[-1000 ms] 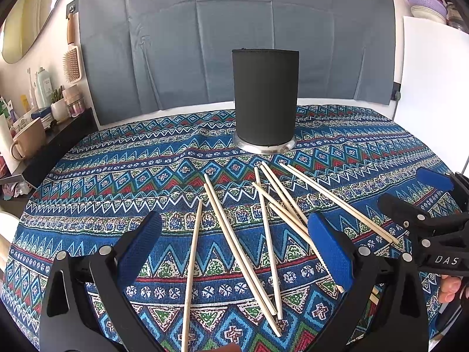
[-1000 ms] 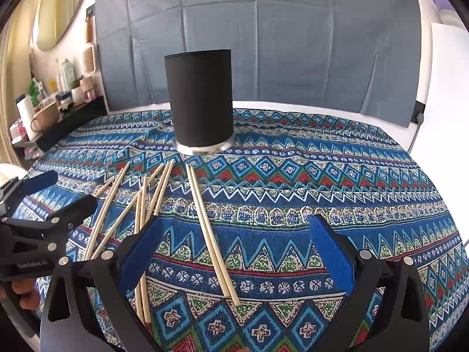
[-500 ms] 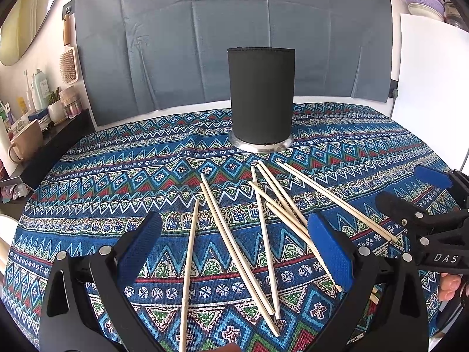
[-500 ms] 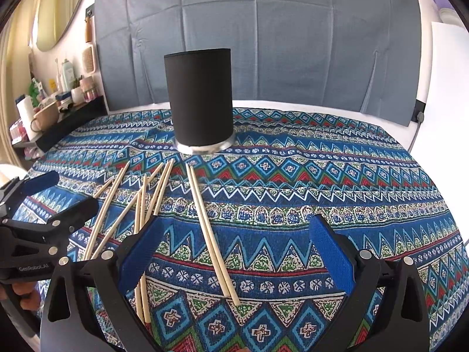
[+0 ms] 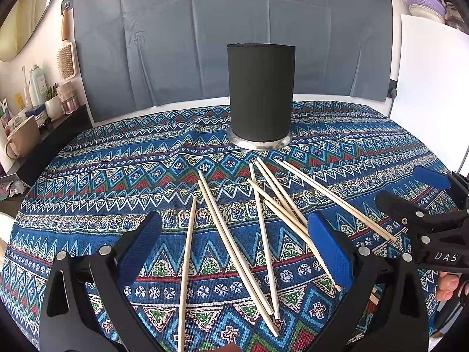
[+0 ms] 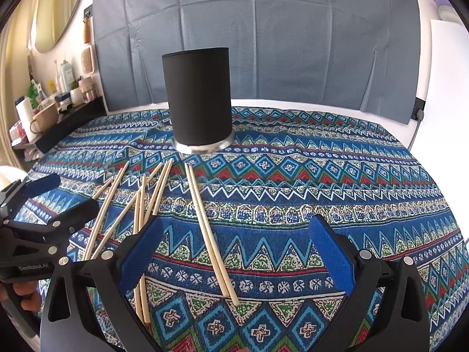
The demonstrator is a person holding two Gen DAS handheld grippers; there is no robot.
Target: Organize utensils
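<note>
As read off the tool bodies: "DAS" on the right gripper (image 5: 401, 186), "GenRobot.AI" on the left gripper (image 6: 74, 192).

Containers:
- Black cylindrical holder (image 5: 261, 96), upright on a round metal base (image 5: 259, 143), toward the far middle of the patterned tablecloth (image 5: 117, 176). Interior hidden from both views; contents cannot be told.
- Beige mug (image 5: 20, 138) on the dark shelf (image 5: 67, 123) at the left; contents not visible.

Task items: wooden chopsticks (image 5: 234, 234), loose and crossed on the tablecloth, between the holder and the grippers, none in the holder as far as can be seen.

Finger state: both grippers spread wide, blue pads (image 5: 140, 243) bare, nothing gripped.

Against one second earlier: same chopstick layout, same wide spread on both tools, only a slight shift of the left wrist view.
</note>
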